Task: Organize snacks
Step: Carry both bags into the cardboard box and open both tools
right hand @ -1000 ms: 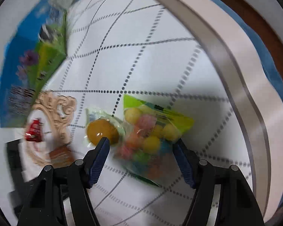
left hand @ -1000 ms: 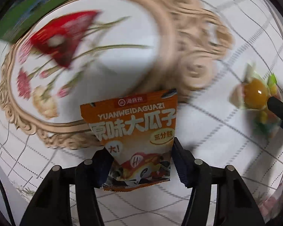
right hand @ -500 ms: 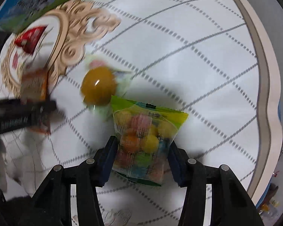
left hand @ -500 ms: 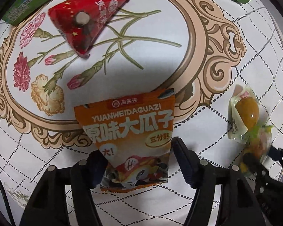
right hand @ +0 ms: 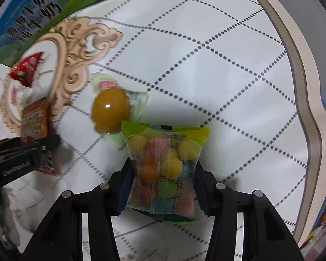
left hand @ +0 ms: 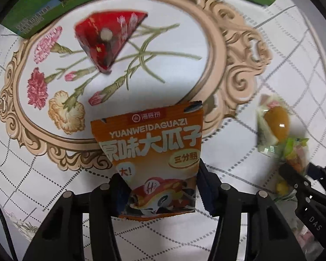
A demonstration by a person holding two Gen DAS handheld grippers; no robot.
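An orange sunflower-seed packet point(left hand: 150, 148) sits between the pads of my left gripper point(left hand: 160, 182), whose jaws are closing and press on its lower sides. It hangs a little above the flowered tablecloth. My right gripper point(right hand: 163, 169) is shut on a clear bag of coloured candy balls point(right hand: 165, 158) with a green top. A jelly cup with an orange centre point(right hand: 110, 108) lies just up-left of that bag, touching its corner. In the right wrist view the left gripper point(right hand: 32, 150) and its packet point(right hand: 34, 121) show at the left.
A red triangular snack packet point(left hand: 110, 41) lies inside the ornate oval print on the cloth. A green and blue carton point(left hand: 43, 10) stands along the far side. The table's pale curved rim point(right hand: 310, 100) runs down the right.
The left gripper has risen a little with the orange packet. The right gripper slid across the table, rolled, and closed in on the candy bag beside the jelly cup.
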